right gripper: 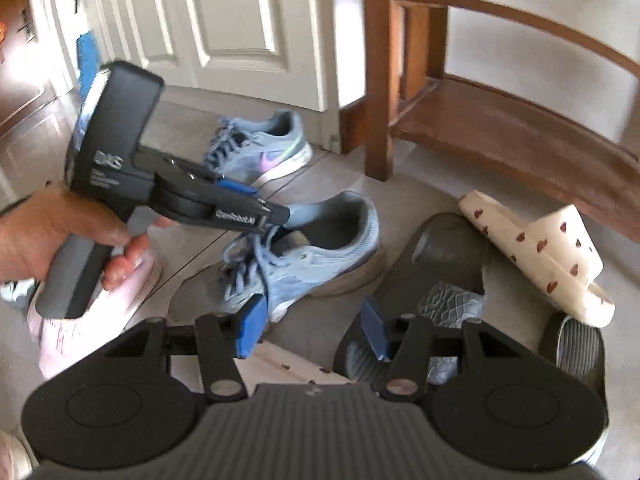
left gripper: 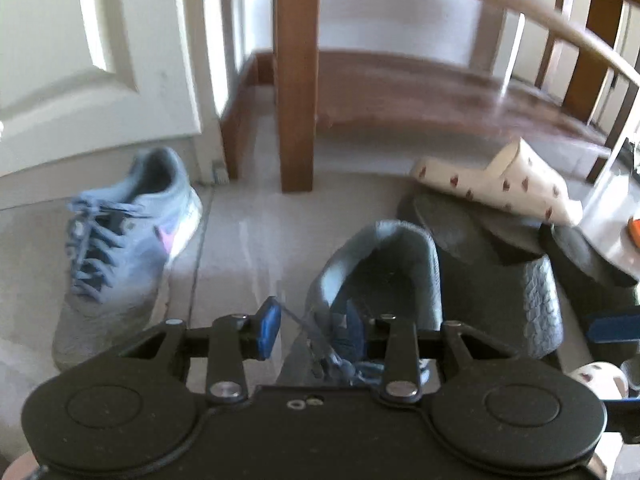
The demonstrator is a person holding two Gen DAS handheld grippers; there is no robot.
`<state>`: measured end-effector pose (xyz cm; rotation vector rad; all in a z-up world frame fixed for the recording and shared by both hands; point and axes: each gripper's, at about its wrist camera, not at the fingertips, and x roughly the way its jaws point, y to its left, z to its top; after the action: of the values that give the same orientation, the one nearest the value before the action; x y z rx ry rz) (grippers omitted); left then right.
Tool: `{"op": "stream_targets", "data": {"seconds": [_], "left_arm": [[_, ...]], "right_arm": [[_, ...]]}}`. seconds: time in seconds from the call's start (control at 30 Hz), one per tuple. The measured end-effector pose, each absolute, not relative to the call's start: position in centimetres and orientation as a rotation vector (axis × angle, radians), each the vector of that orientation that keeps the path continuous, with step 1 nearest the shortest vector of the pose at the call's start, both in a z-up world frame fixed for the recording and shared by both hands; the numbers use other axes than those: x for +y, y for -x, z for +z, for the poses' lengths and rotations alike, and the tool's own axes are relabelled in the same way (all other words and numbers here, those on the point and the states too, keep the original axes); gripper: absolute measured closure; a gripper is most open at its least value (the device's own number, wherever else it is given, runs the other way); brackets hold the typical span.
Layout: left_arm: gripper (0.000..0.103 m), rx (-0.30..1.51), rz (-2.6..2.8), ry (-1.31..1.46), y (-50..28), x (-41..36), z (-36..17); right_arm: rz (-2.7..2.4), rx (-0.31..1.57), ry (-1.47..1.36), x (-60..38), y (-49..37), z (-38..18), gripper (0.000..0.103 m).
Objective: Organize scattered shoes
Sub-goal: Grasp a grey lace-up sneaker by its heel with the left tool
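A grey-blue sneaker (left gripper: pixel 380 264) (right gripper: pixel 320 252) lies on the floor under my left gripper (left gripper: pixel 311 330) (right gripper: pixel 280 216). The jaws stand partly apart astride the shoe's side wall by the laces. The right pad is inside the opening, and floor shows between the left pad and the shoe. Its mate (left gripper: pixel 120 232) (right gripper: pixel 260 148) lies by the door. My right gripper (right gripper: pixel 312 329) hangs open over the floor with nothing gripped, its right pad above a black slipper (right gripper: pixel 440 264) (left gripper: pixel 500 272). A white slipper with red hearts (left gripper: pixel 500 184) (right gripper: pixel 540 256) rests on the black one.
A wooden bench (right gripper: pixel 500 132) with a thick leg (left gripper: pixel 296 80) stands behind the shoes, next to a white door (right gripper: pixel 240 20). A pink slipper (right gripper: pixel 100 312) lies under the person's hand (right gripper: pixel 52 232). A second black slipper (right gripper: pixel 576 344) and another white one (right gripper: pixel 288 364) lie close.
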<state>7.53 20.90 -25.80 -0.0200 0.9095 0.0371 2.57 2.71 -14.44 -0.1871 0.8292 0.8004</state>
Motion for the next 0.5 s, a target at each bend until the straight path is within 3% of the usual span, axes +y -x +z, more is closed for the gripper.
{"op": "stream_targets", "data": {"seconds": [0.1, 0.17, 0.27, 0.5], "left_arm": [[0.069, 0.945, 0.040, -0.003, -9.0, 20.8, -26.9], [0.081, 0.956, 0.045, 0.002, -9.9, 21.0, -27.5], [0.089, 0.954, 0.045, -0.010, -10.5, 20.9, -28.6], [0.092, 0.795, 0.075, 0.072, -7.3, 22.0, -27.9]], "right_arm": [[0.770, 0.863, 0.140, 2.5, -3.7, -14.8, 0.047], [0.761, 0.873, 0.127, 2.3, -3.8, -14.8, 0.047], [0.754, 0.878, 0.133, 2.2, -3.7, -14.7, 0.047], [0.761, 0.863, 0.155, 2.9, -2.9, -14.2, 0.047]]}}
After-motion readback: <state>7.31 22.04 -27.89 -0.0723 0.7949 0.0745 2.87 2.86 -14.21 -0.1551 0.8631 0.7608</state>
